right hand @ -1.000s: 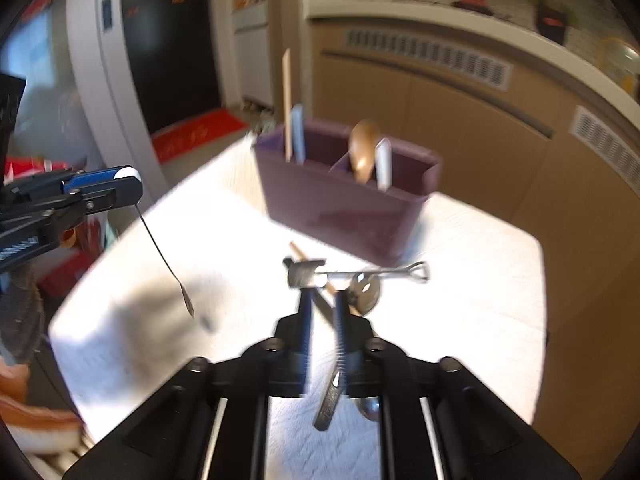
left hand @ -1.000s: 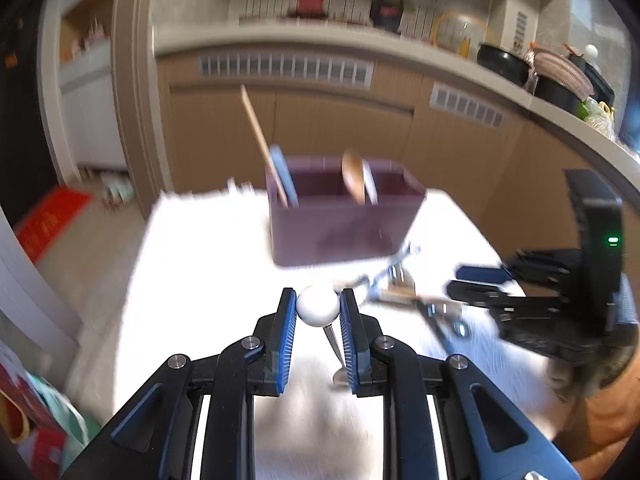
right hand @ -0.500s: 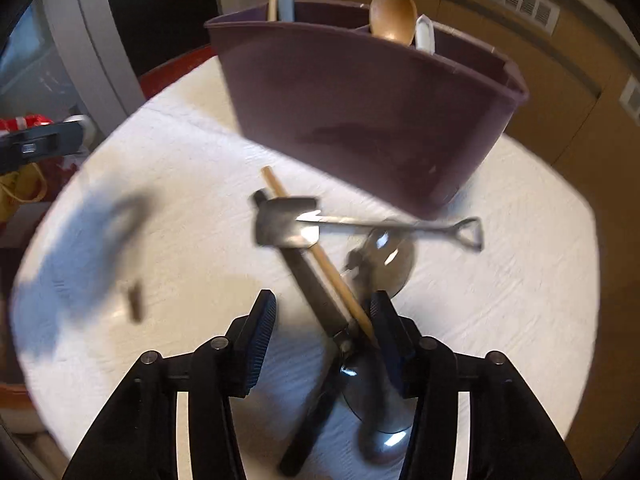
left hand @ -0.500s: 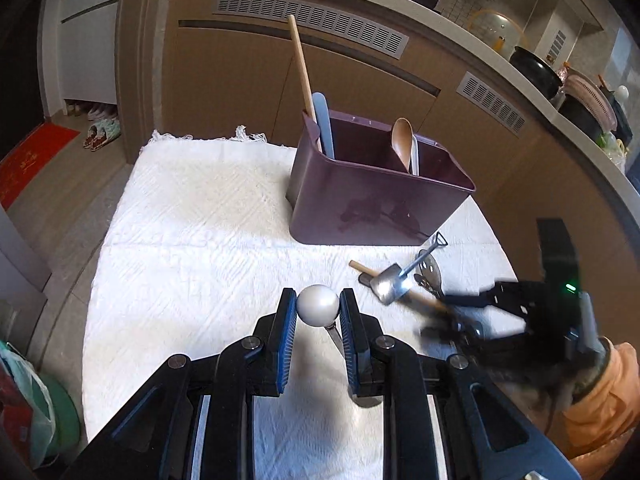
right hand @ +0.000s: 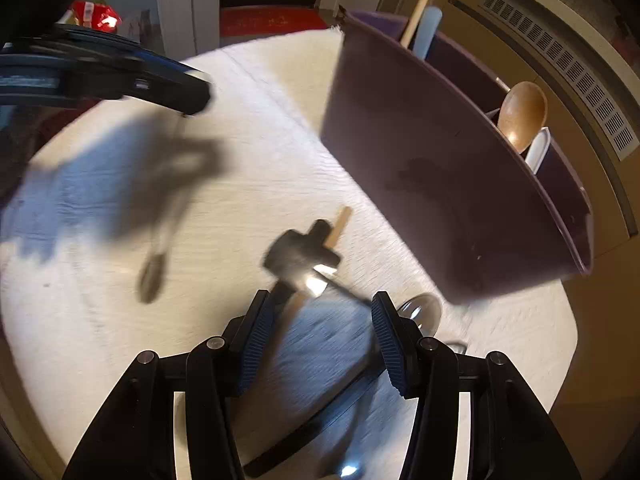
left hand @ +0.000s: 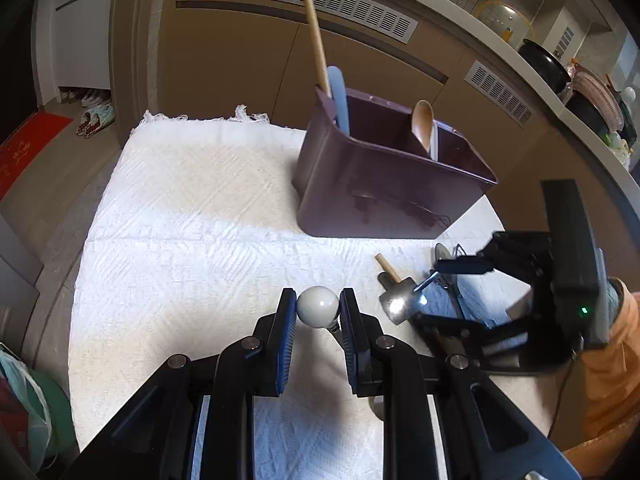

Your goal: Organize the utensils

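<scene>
Left tool [left hand: 318,307] grips ball-topped spoon [left hand: 318,306] above bench's near edge; right tool [right hand: 318,334], jaws spread, straddles utensil pile [right hand: 304,256] beside purple caddy [left hand: 384,184]. Next, likely: close, lift, sort.

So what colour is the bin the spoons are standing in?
The bin is dark purple, almost plum. The left wrist view shows it best.

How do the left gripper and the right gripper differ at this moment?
The left gripper is shut on a white ball-ended utensil; the right gripper is open and holds nothing. The left hangs above bare white cloth; the right is low over the loose utensil pile. Both have blue pads.
</scene>
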The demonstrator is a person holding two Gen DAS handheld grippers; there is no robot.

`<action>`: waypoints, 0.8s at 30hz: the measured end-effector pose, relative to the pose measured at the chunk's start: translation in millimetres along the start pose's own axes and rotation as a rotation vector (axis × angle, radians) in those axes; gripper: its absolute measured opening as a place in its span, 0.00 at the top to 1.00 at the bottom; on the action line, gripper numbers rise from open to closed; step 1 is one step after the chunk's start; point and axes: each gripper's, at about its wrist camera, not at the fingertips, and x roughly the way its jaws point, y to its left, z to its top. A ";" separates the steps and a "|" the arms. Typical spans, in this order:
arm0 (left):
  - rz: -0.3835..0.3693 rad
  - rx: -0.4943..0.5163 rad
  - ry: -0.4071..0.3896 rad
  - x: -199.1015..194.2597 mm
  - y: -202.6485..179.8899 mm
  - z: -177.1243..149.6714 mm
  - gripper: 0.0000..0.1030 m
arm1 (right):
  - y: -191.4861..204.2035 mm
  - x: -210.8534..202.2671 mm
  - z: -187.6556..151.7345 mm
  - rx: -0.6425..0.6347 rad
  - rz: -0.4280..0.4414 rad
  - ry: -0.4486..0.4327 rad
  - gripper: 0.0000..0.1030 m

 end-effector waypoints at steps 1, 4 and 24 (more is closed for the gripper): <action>-0.001 -0.006 0.004 0.9 2.8 -0.2 0.81 | -2.7 3.9 2.5 -0.018 0.021 -0.006 0.49; -0.006 -0.019 0.013 4.0 8.6 -0.2 0.81 | -7.4 10.4 13.1 -0.039 0.099 -0.002 0.47; 0.023 0.075 -0.061 -30.2 -31.9 -15.6 0.81 | 6.3 -41.3 -13.2 0.220 0.110 -0.046 0.97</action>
